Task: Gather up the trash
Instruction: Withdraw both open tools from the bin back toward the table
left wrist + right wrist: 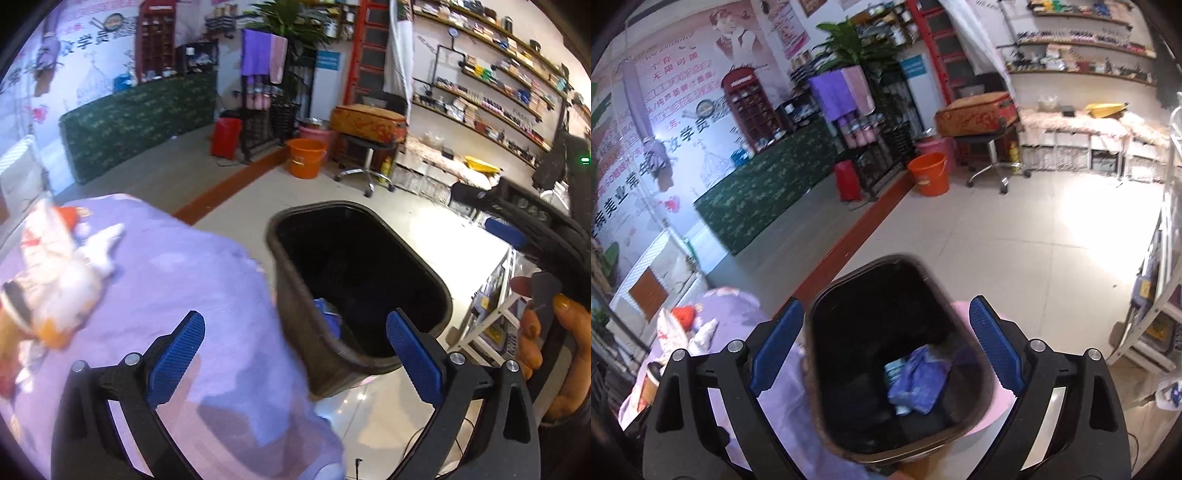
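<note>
Left hand-held gripper (295, 345): I hold it spread wide, nothing between its pads.
Right hand-held gripper (886, 345): spread, empty, above my bin (827, 413).
Trash: blue wrapper (918, 382) inside bin; more litter (55, 273) on the lilac bed (207, 295).

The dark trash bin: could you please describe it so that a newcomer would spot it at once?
Find the lavender-covered table; the trash bin stands at its right edge, beside the tiled floor. It is dark, oblong with rounded corners, open-topped, with a blue wrapper inside, unlike the round orange bucket across the room.
</note>
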Demonstrator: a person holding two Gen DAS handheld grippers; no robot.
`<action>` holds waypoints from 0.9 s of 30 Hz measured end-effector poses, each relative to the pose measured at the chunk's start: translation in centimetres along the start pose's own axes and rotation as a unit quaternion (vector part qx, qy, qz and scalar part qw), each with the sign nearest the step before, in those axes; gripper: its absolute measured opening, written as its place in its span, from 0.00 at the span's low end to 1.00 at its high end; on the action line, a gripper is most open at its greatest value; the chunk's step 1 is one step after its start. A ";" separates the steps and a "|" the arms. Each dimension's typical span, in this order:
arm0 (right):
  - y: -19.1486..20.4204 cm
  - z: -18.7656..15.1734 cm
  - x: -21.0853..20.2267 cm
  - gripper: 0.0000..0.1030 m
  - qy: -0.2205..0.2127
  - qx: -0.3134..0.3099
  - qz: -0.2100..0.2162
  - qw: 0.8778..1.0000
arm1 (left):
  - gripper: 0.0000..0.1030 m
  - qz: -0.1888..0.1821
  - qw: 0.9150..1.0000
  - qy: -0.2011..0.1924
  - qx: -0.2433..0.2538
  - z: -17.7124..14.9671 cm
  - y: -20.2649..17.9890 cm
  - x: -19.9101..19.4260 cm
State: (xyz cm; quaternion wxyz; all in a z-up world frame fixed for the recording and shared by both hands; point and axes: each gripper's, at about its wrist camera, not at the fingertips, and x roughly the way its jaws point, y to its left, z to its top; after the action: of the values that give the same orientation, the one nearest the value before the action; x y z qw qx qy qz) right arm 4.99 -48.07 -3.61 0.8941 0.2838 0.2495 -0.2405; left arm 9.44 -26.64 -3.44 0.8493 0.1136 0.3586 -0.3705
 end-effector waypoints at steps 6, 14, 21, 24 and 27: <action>4.6 -1.9 1.3 0.88 0.030 -0.033 0.047 0.998 | 0.94 0.059 0.997 -0.042 -0.028 -1.3 3.3 -3.8; 12.5 -4.9 1.8 0.88 0.052 -0.114 0.116 0.985 | 0.94 0.126 0.986 -0.070 -0.079 -3.6 8.3 -7.9; 19.1 -8.7 2.4 0.89 0.087 -0.190 0.177 0.962 | 0.94 0.176 0.973 -0.062 -0.135 -7.3 13.8 -10.6; 21.6 -10.4 2.6 0.89 0.102 -0.218 0.195 0.951 | 0.94 0.193 0.967 -0.056 -0.156 -8.9 15.6 -11.6; 23.6 -11.5 2.9 0.89 0.116 -0.236 0.207 0.942 | 0.94 0.209 0.961 -0.047 -0.172 -10.5 17.4 -12.3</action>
State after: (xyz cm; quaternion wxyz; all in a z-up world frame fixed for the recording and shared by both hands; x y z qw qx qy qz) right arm 17.16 -24.58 -4.42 0.9304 0.1363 0.3365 0.0501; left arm 10.55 -2.93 -3.72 0.9303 0.0208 0.3451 -0.1221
